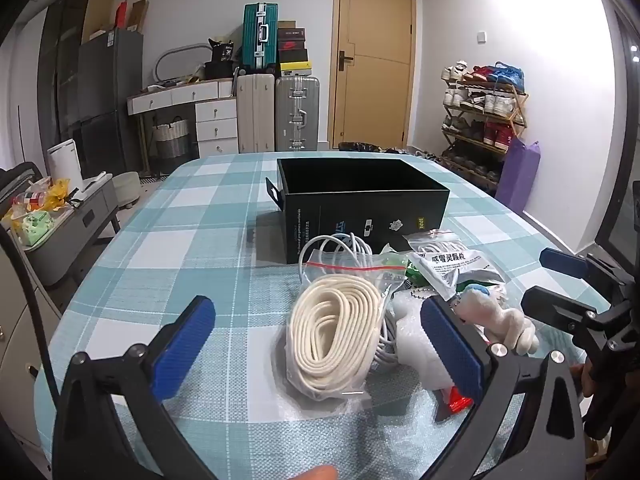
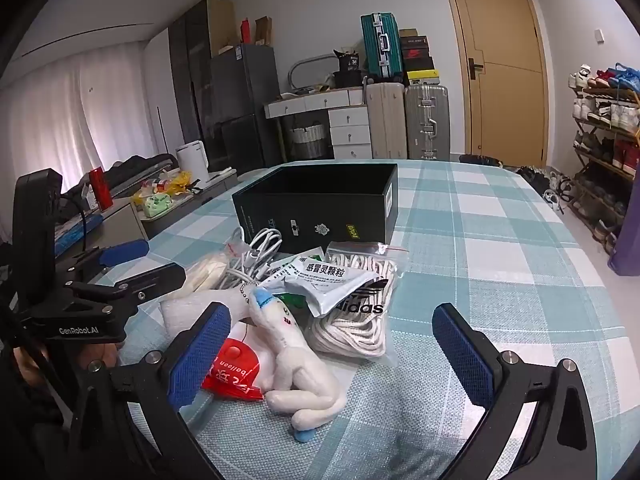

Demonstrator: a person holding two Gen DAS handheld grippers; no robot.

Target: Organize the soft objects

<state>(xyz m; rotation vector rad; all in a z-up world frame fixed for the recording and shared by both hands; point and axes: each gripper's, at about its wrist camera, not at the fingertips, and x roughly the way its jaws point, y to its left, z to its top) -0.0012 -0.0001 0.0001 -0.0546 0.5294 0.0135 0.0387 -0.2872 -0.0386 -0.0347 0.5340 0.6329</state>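
Observation:
An open black box stands on the checked tablecloth. In front of it lies a pile: a clear zip bag of cream rope, a white cable, a silver medicine sachet, an Adidas bag of laces, a white plush toy and a red balloon pack. My left gripper is open around the rope bag. My right gripper is open, the plush between its fingers.
The table has bare cloth to the left and right of the pile. Behind it are suitcases, a white drawer desk, a door and a shoe rack. A side table with clutter stands at left.

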